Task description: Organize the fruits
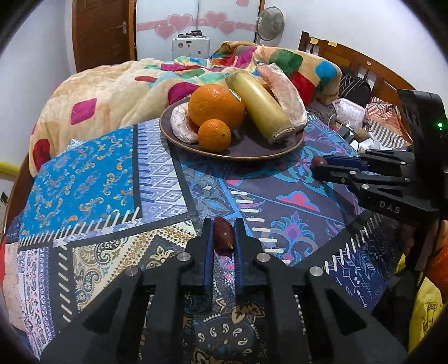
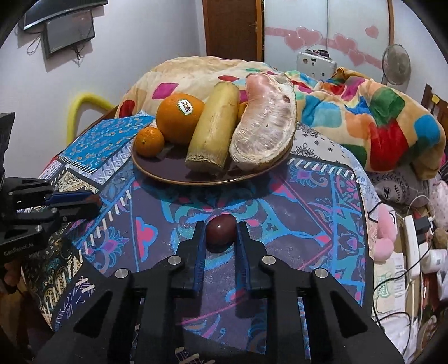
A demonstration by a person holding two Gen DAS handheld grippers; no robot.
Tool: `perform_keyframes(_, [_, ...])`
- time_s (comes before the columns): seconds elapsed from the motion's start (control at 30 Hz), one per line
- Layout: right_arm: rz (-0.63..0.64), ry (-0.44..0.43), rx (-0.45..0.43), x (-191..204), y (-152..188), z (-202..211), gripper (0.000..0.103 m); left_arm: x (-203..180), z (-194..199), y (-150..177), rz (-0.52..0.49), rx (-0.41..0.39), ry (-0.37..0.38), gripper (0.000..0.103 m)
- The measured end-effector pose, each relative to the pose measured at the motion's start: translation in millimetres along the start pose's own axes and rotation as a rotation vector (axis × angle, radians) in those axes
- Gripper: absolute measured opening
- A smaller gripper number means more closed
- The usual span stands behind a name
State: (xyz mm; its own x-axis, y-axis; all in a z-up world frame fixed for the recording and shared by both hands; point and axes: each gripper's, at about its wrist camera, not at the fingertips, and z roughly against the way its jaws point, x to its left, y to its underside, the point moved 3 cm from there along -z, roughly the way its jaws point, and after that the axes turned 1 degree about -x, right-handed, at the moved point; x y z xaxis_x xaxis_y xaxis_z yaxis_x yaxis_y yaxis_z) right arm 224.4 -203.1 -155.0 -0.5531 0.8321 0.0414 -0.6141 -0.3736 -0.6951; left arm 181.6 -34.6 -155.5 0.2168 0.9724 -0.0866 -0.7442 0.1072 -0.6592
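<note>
A brown plate [image 1: 252, 152] [image 2: 173, 173] on the patterned cloth holds a big orange [image 1: 215, 105] [image 2: 179, 117], a small orange [image 1: 214, 135] [image 2: 149, 141], a yellow stalk piece [image 1: 260, 107] [image 2: 214, 128] and peeled pomelo segments [image 1: 282, 92] [image 2: 263, 120]. My left gripper [image 1: 223, 238] [image 2: 93, 203] is shut on a dark red small fruit [image 1: 223, 236], held in front of the plate. My right gripper [image 2: 220, 233] [image 1: 317, 165] is shut on another dark red round fruit [image 2: 220, 232] [image 1: 319, 161], right of the left one.
The patterned cloth [image 1: 98, 173] covers a round surface. A colourful blanket [image 1: 112, 89] [image 2: 364, 112] is heaped behind the plate. Clutter, cables and a power strip [image 2: 414, 246] lie to the right. A door and a fan [image 1: 270, 22] stand behind.
</note>
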Motion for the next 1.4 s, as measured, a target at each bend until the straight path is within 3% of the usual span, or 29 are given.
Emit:
perform_keyframes(0.2, [-0.009,-0.013,-0.040,4,-7,11,0.019,4,10,0,0.010,-0.014,0.000,0.012])
perform_keyframes(0.47, [-0.005,-0.058,-0.108,16,-34,19,0.019,9,35,-29,0.034,-0.102,0.031,0.012])
perform_keyframes(0.97, [0.070,-0.061,-0.108,33,-70,-12,0.020,26,35,-63,0.016,-0.145,-0.039,0.012])
perform_keyframes(1.07, [0.062,-0.068,-0.117,30,-73,-11,0.023,27,29,-65,0.018,-0.146,-0.035,0.012])
perform_keyframes(1.23, [0.045,-0.063,-0.122,24,-77,-12,0.038,23,17,-66,0.008,-0.133,-0.029,0.012])
perform_keyframes(1.4, [0.028,-0.063,-0.147,16,-76,0,0.038,11,7,-72,-0.014,-0.121,-0.025,0.012])
